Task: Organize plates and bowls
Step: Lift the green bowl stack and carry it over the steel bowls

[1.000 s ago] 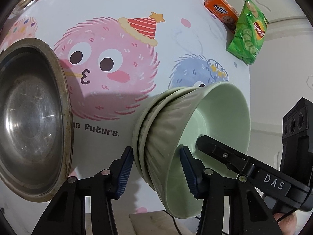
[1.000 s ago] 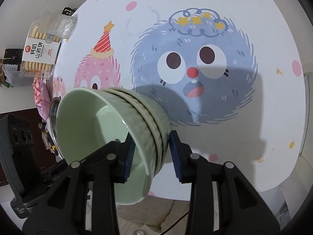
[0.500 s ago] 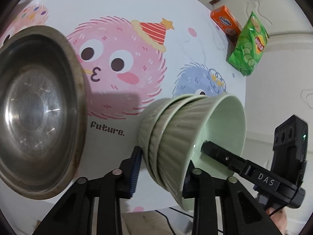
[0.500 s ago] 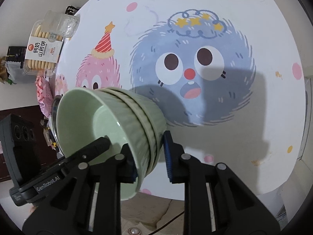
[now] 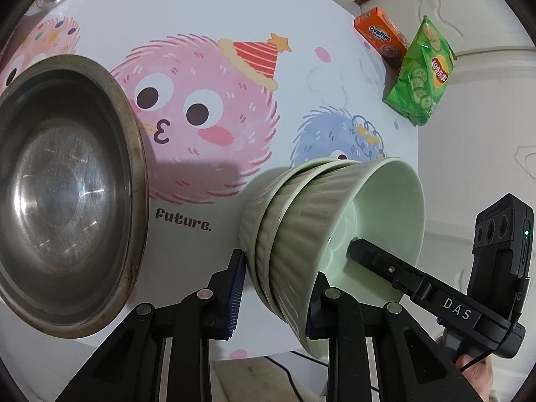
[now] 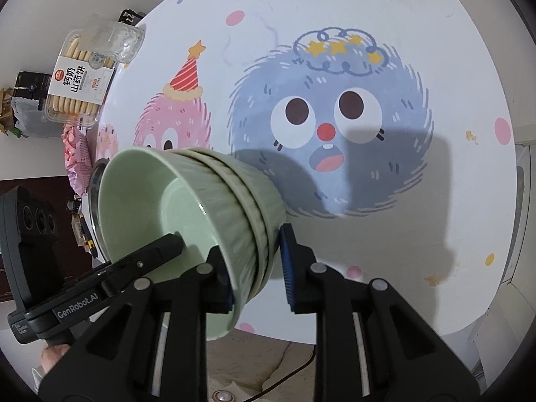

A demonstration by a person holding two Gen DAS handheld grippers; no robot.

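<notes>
A stack of three pale green ribbed bowls (image 5: 301, 234) is held tilted above the table, between both grippers. My left gripper (image 5: 273, 291) is shut on the stack's wall, one finger inside the top bowl, one outside. My right gripper (image 6: 256, 268) is shut on the opposite wall of the same stack (image 6: 214, 201). A large steel bowl (image 5: 63, 187) stands on the table to the left of the stack; its rim (image 6: 92, 194) peeks out behind the stack in the right wrist view.
The round table (image 5: 207, 10) has a cartoon-monster cloth. An orange Ovaltine box (image 5: 382, 40) and a green crisps bag (image 5: 418, 80) lie at the far right edge. A biscuit tray (image 6: 83, 80) and a pink packet (image 6: 77, 157) lie at the far left.
The bowl stack has sunk a little lower and nearer in both views, staying gripped by both. The steel bowl keeps its place.
</notes>
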